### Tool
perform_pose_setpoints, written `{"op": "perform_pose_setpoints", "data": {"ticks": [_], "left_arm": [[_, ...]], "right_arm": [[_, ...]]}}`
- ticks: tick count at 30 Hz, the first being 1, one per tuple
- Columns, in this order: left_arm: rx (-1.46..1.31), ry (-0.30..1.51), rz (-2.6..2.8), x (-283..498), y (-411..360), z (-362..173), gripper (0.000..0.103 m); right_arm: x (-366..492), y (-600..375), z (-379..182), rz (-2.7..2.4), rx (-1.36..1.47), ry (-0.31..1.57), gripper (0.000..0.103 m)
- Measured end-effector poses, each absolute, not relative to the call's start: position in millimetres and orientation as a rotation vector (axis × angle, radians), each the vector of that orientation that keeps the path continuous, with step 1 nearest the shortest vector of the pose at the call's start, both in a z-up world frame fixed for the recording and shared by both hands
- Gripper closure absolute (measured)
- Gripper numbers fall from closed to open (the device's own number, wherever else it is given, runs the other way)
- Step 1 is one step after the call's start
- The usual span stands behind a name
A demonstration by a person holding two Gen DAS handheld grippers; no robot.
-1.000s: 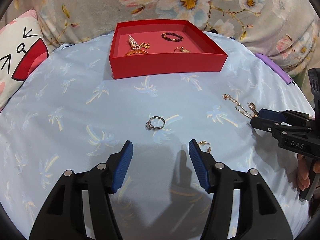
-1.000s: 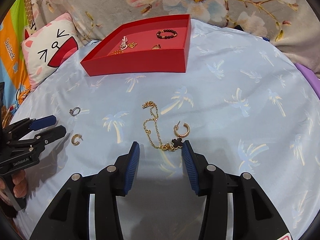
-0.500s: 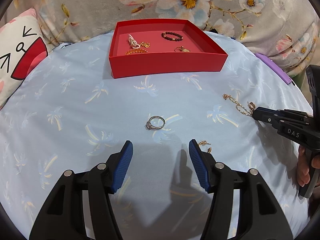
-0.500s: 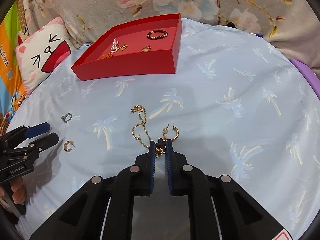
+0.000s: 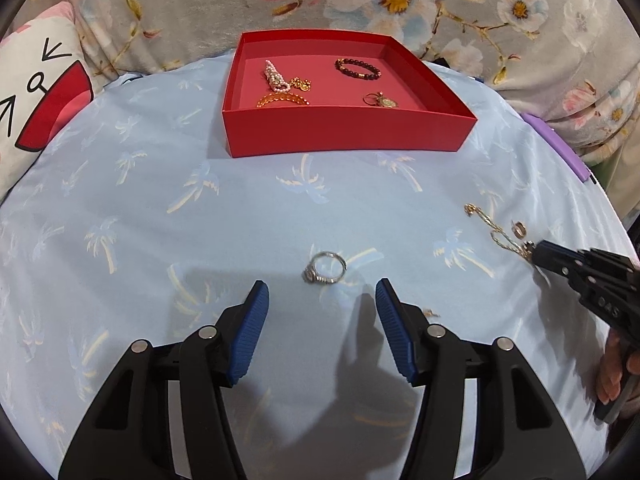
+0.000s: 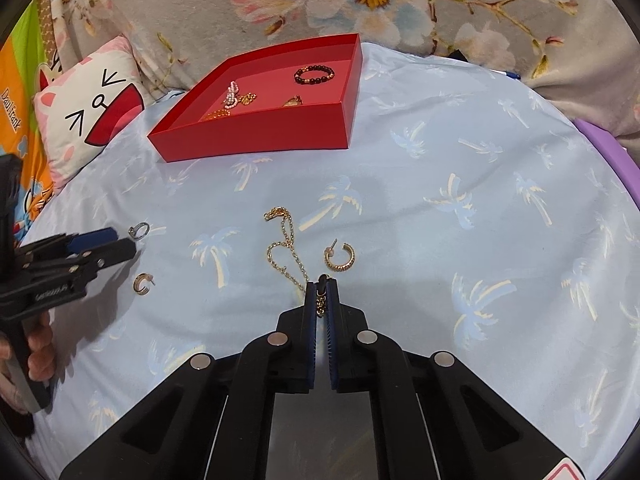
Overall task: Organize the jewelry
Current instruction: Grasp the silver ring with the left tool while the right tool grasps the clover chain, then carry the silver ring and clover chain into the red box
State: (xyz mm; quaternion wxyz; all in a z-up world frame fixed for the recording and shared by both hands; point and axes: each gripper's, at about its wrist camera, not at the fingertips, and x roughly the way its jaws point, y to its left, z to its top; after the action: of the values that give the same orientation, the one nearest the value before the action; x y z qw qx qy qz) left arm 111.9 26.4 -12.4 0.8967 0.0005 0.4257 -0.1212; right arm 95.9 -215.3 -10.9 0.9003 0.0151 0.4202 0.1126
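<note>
My right gripper point(image 6: 321, 294) is pinched on one gold chain point(image 6: 285, 250), the dark charm end caught between the blue pads while the rest of the chain trails forward and a little left of the tips across the blue cloth point(image 6: 440, 240). Just ahead and right of those tips lies one gold hoop earring point(image 6: 341, 258), apart from the chain. My left gripper point(image 5: 322, 312) hangs over the cloth with its jaws spread wide and nothing between them; one silver ring point(image 5: 325, 268) lies just ahead of the gap, between the two tips. A second hoop earring point(image 6: 141, 283) lies beside my left gripper's right finger, mostly hidden behind it in the left view. So on the cloth I count one chain, one ring and two hoops. Well ahead of both grippers stands one red tray point(image 5: 348, 136), open on top. In it I can count one dark bead bracelet point(image 5: 357, 69) at the far right, one pale pearl piece point(image 5: 275, 77) at the far left, one small gold pendant point(image 5: 302, 84) touching it, one gold band point(image 5: 283, 100) nearer my jaws on the left, and one gold ring with a medallion point(image 5: 380, 100) on the near right. One cat-face pillow point(image 6: 90, 110) lies off to the left of the tray.
</note>
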Motion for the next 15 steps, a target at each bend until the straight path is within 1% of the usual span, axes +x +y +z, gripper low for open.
{"op": "perform_pose_setpoints", "data": {"ticks": [2, 5, 6, 8, 9, 11, 12, 15], "left_arm": [[0.022, 0.88, -0.244, 116.6, 21.7, -13.1, 0.056], [0.053, 0.874, -0.252, 119.4, 14.3, -14.0, 0.066], [0.06, 0.872, -0.257, 119.5, 12.5, -14.1, 0.071], [0.072, 0.869, -0.267, 119.8, 10.1, -14.0, 0.076], [0.071, 0.867, -0.276, 119.8, 9.4, -14.0, 0.082], [0.068, 0.866, -0.293, 119.3, 9.1, -13.6, 0.086], [0.063, 0.867, -0.304, 118.6, 9.2, -13.5, 0.092], [0.064, 0.865, -0.322, 116.0, 8.3, -13.0, 0.094]], "right_arm": [[93.3, -215.6, -10.4, 0.234, 0.029, 0.867, 0.099], [90.8, -215.7, -9.7, 0.236, 0.026, 0.864, 0.099], [90.7, -215.7, -9.8, 0.236, 0.027, 0.865, 0.099], [90.1, -215.6, -9.8, 0.238, 0.027, 0.865, 0.099], [89.6, -215.6, -9.7, 0.238, 0.027, 0.866, 0.099], [89.6, -215.8, -10.0, 0.239, 0.029, 0.868, 0.099], [89.6, -216.2, -10.3, 0.238, 0.031, 0.87, 0.099], [89.5, -217.4, -11.0, 0.239, 0.04, 0.873, 0.099]]}}
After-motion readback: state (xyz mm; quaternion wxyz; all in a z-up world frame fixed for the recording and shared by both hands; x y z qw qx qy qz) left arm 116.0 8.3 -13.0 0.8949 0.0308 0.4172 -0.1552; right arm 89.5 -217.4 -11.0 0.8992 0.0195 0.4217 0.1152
